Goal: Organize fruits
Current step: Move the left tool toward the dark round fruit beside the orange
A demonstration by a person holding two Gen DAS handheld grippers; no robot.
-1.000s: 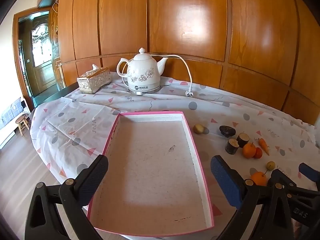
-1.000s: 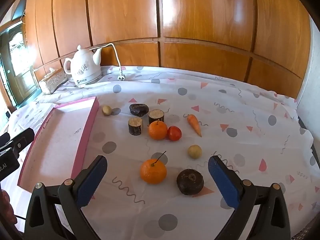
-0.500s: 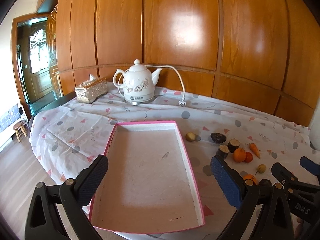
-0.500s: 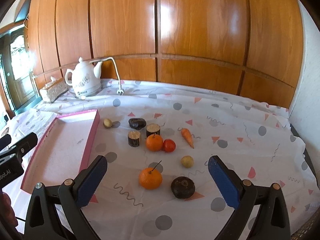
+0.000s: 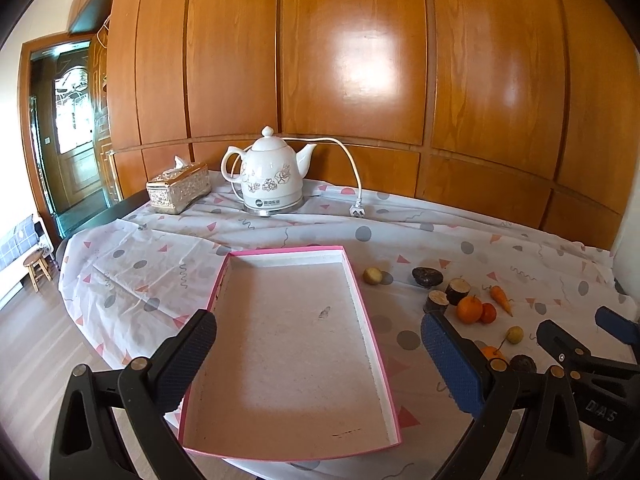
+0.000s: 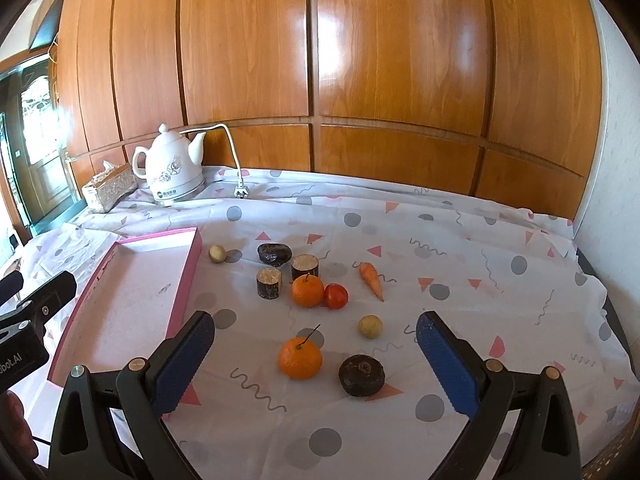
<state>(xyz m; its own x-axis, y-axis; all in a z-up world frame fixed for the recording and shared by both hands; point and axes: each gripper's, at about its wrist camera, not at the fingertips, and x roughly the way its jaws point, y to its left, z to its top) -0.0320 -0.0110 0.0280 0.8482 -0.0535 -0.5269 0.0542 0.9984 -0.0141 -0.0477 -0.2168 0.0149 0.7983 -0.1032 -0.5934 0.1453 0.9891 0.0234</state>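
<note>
right claw (image 6: 314, 354): spread wide, empty, hovering over near orange (image 6: 300, 358) on worktop (image 6: 500, 264), nearer | left claw (image 5: 318, 354): spread wide, empty, above pink tray (image 5: 370, 322) | tray left of fruits

The wall panels (image 6: 248, 60) are glossy varnished wood that throws back bright glare. The teapot (image 5: 273, 177) is shiny white glazed ceramic on a polished metal base (image 5: 272, 209). The tablecloth (image 6: 460, 256) looks like thin, creased, matt plastic sheet. The tray (image 5: 370, 312) has pink card walls and a rough, matt papery floor. The gripper pads (image 6: 446, 364) are ribbed blue rubber on black plastic.
</note>
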